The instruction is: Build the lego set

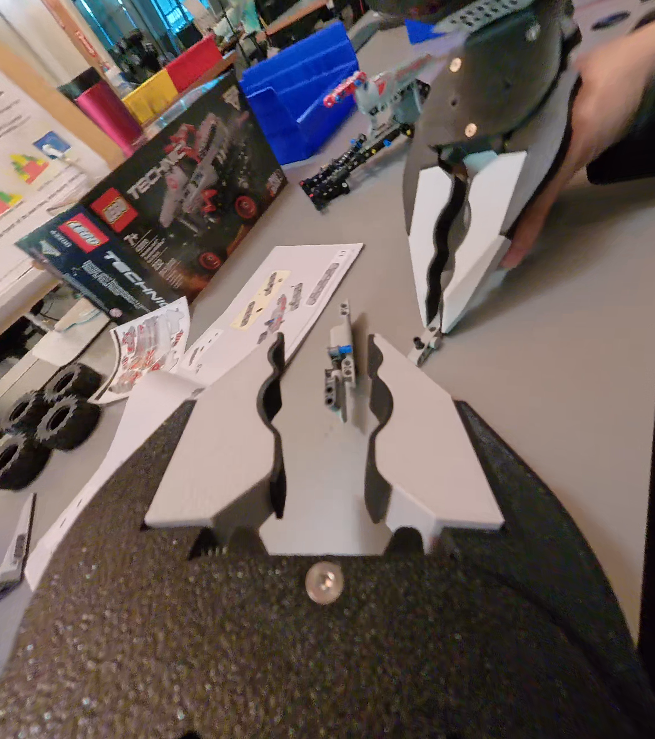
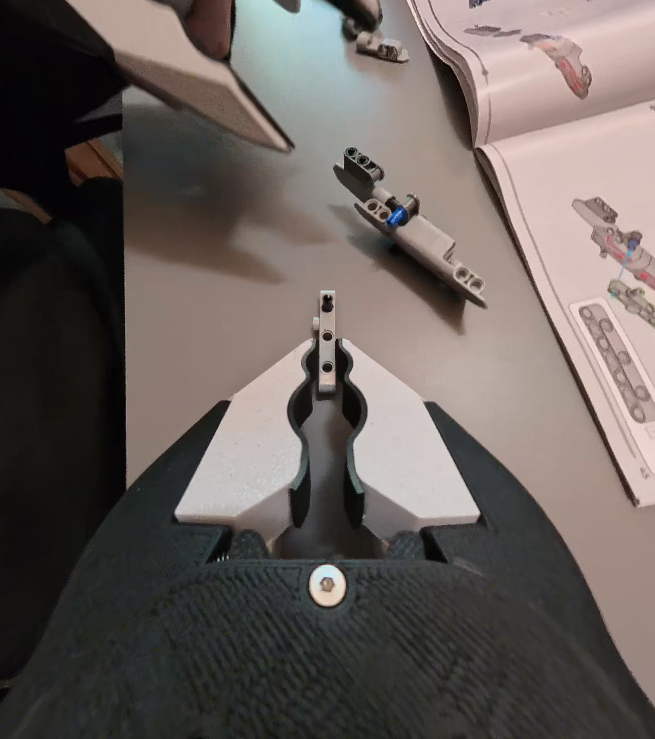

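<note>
Pinched between the tips of the right gripper (image 2: 325,352), a short light-grey holed lego beam (image 2: 326,344) carrying a black pin juts forward above the grey table (image 2: 206,360). Beyond it lies a long grey lego assembly with a blue pin (image 2: 410,228), beside the open instruction booklet (image 2: 581,248). Spread wide and empty, the left gripper (image 1: 324,384) frames that assembly (image 1: 340,368). Four black tyres (image 1: 42,424) sit near the dark lego box (image 1: 182,200).
</note>
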`<state>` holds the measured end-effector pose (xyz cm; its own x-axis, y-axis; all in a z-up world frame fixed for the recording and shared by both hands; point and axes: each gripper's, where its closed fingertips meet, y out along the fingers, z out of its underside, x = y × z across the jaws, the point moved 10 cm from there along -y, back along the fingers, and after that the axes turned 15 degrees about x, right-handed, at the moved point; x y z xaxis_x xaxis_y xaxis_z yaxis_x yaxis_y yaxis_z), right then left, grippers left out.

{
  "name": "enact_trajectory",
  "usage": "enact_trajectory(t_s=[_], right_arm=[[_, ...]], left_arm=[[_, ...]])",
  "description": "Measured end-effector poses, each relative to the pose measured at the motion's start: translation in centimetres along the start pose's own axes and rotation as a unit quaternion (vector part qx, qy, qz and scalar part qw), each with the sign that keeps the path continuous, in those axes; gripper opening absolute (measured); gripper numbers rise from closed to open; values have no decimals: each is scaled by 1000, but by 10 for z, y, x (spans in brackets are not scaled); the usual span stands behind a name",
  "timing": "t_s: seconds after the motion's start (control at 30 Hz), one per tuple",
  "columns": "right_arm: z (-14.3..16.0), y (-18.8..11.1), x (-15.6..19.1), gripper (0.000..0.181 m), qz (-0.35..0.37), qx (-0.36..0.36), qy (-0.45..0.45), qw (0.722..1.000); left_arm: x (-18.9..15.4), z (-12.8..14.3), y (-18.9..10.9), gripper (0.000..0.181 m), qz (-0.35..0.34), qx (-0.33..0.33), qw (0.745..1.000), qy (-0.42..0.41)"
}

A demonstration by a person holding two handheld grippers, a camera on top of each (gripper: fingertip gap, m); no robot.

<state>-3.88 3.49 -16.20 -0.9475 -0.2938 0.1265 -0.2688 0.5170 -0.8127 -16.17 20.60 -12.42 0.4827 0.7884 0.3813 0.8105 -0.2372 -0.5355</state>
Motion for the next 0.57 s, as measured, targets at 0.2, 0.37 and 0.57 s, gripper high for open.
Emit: enact_trajectory(t_s=[0.2,0.37,0.57], right_arm=[[-13,8,8,19,36,26,-45,998],[-1,-13,1,28,50,48,-57,996],[8,-42,-61,28,99,-6,16,995]], left_arm=[[22,21,-12,35,29,-23,997,-61],[46,32,-15,27,66,-22,992,-101],[86,31,-3,11,113,-116,973,-166]])
